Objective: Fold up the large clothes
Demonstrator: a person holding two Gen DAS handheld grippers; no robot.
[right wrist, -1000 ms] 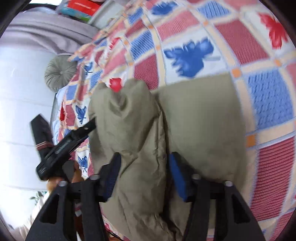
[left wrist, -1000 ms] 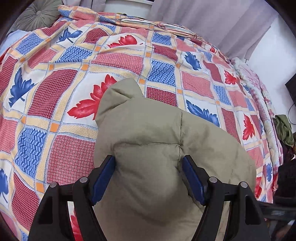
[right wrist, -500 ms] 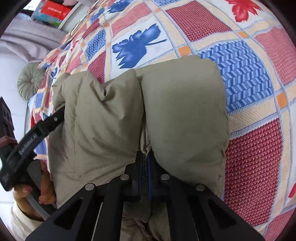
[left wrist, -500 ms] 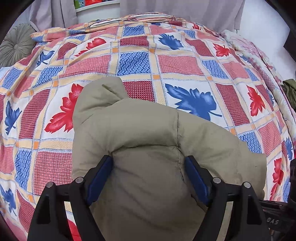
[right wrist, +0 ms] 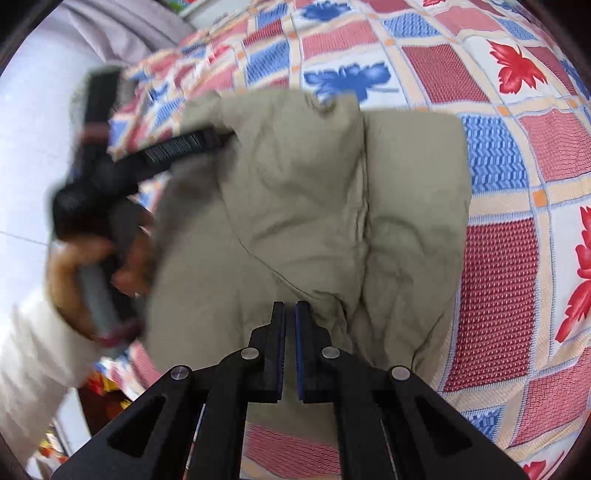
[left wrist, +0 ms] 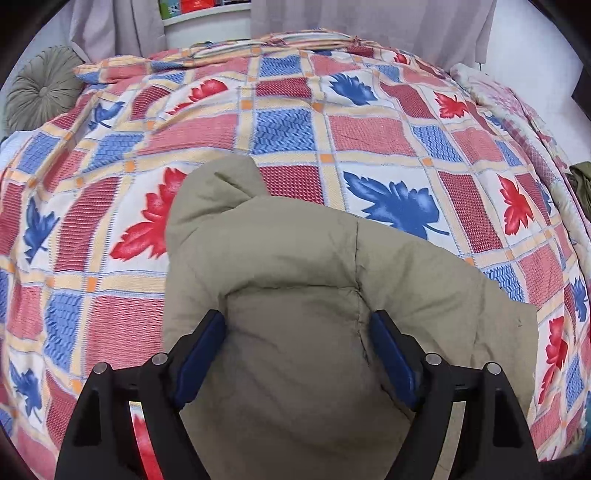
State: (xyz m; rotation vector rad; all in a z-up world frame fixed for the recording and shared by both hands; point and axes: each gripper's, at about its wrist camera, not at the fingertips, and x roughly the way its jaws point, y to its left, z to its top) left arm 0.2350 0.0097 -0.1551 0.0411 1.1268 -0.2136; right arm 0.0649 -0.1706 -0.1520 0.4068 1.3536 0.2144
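Observation:
A puffy khaki jacket (left wrist: 295,251) lies folded on the patchwork bedspread (left wrist: 288,125). My left gripper (left wrist: 295,325) stands wide, and its blue pads (left wrist: 201,350) clasp a thick padded fold at the jacket's near end. In the right wrist view the jacket (right wrist: 314,192) fills the middle, with the left gripper (right wrist: 207,142) reaching onto its left edge, held by a person's hand (right wrist: 85,266). My right gripper (right wrist: 290,306) hovers over the jacket's near part. It is shut and I see no cloth between its pads.
A round grey-green cushion (left wrist: 40,88) sits at the bed's far left corner, with grey curtains (left wrist: 369,18) and a shelf behind. A dark green garment (left wrist: 581,181) hangs off the bed's right side. A white sleeve (right wrist: 33,350) is at the left.
The right gripper closed on the jacket's middle, then pulled back off it, shut, without cloth. The left view swung round while its jaws kept the same padded fold between them.

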